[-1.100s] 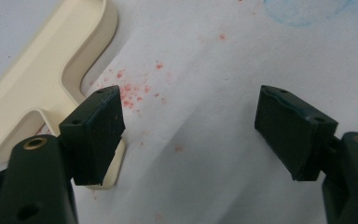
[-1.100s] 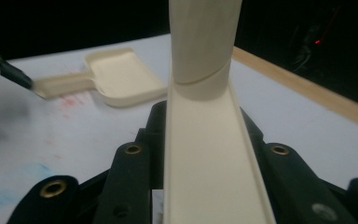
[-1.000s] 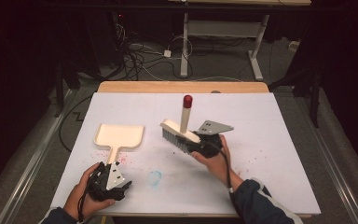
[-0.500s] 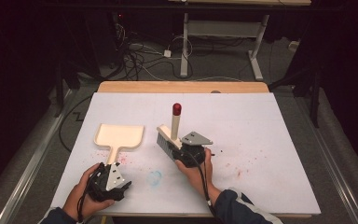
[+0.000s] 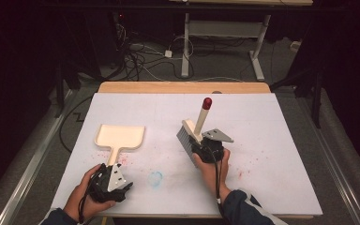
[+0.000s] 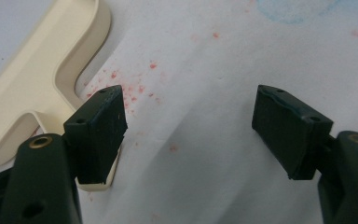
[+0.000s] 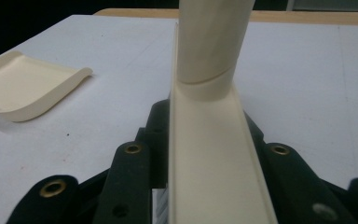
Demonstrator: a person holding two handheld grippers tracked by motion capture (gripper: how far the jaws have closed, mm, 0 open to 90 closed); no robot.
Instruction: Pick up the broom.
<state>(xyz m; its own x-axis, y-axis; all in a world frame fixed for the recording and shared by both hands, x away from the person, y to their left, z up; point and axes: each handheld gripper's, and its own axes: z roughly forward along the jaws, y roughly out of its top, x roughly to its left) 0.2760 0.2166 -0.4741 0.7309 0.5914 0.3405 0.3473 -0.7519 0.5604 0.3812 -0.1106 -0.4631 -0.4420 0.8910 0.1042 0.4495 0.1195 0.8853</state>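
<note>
Gripping the brush [image 5: 191,136] by its cream back at mid-table, the right gripper [image 7: 200,154] looked secure, but the left gripper [image 6: 191,126] stood spread — apparently astride the dustpan [image 5: 120,137] handle — so sweeping red crumbs [image 5: 129,161] risked shoving the unheld pan away.

The dustpan [image 5: 120,136] ahead of the left tongs [image 5: 111,179] is cream. The brush [image 5: 194,131] in the black right tongs [image 5: 208,150] is cream, red-tipped, grey-bristled. Red specks and a blue smudge [image 5: 155,178] mark the white surface [image 5: 272,140].

One dustpan [image 5: 120,136], one brush [image 5: 193,131], two grippers, and one table [image 5: 281,140].
</note>
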